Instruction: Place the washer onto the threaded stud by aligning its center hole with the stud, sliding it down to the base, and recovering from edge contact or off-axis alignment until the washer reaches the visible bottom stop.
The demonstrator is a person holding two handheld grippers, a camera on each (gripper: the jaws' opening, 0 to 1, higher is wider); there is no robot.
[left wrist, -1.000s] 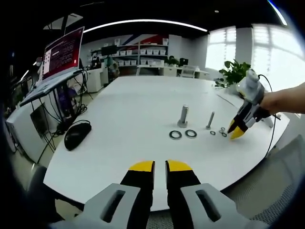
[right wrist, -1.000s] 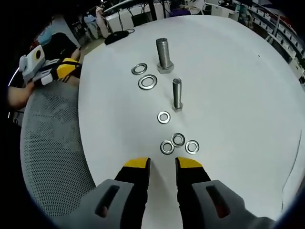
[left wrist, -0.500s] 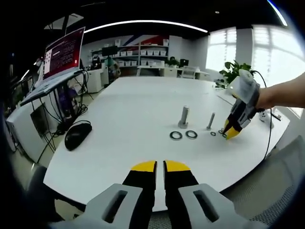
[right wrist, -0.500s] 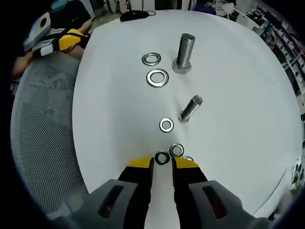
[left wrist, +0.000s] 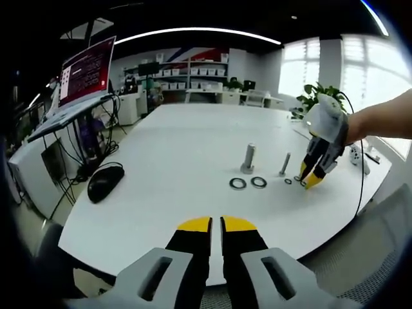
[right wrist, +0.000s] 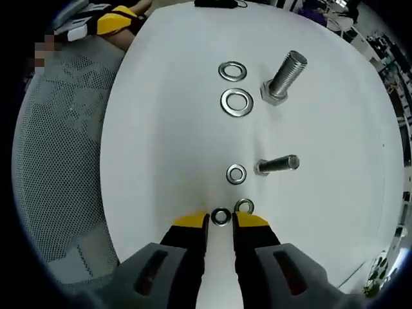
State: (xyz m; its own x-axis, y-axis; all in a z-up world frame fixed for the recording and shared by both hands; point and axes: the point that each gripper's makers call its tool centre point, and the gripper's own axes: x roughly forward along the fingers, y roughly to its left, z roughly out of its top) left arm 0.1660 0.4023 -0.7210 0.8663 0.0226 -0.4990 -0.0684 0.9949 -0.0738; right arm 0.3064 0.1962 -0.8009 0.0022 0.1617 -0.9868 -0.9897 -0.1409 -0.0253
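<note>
Right tongs: I am bringing my right gripper [right wrist: 221,222] down over a small washer [right wrist: 221,216] near the table [right wrist: 161,116] edge closest to me; the jaws are standing a little apart with the washer sitting between their yellow tips, and I cannot tell whether they are touching its rim yet.

Left tongs: I am holding my left gripper [left wrist: 215,225] back over the near edge, clear of the parts, with its jaws nearly together and nothing in them.

Washer, where: it is lying flat on the table, just beside a second small washer [right wrist: 244,206], with a third [right wrist: 236,174] a little further in, right by the foot of the thin bolt [right wrist: 277,165].

Handling, my guess: the washer is looking thin, stiff, light and smooth metal, so I am expecting it to skid or flip if squeezed unevenly. I am judging the best hold to be across opposite points of the outer rim, leaving the hole free for the bolt.

Count: I am seeing three small washers, two large washers [right wrist: 236,102] and two upright bolts, the thin one and a thick one [right wrist: 283,77].

Elsewhere: a computer mouse [left wrist: 104,181] is sitting by the far-left edge.
</note>
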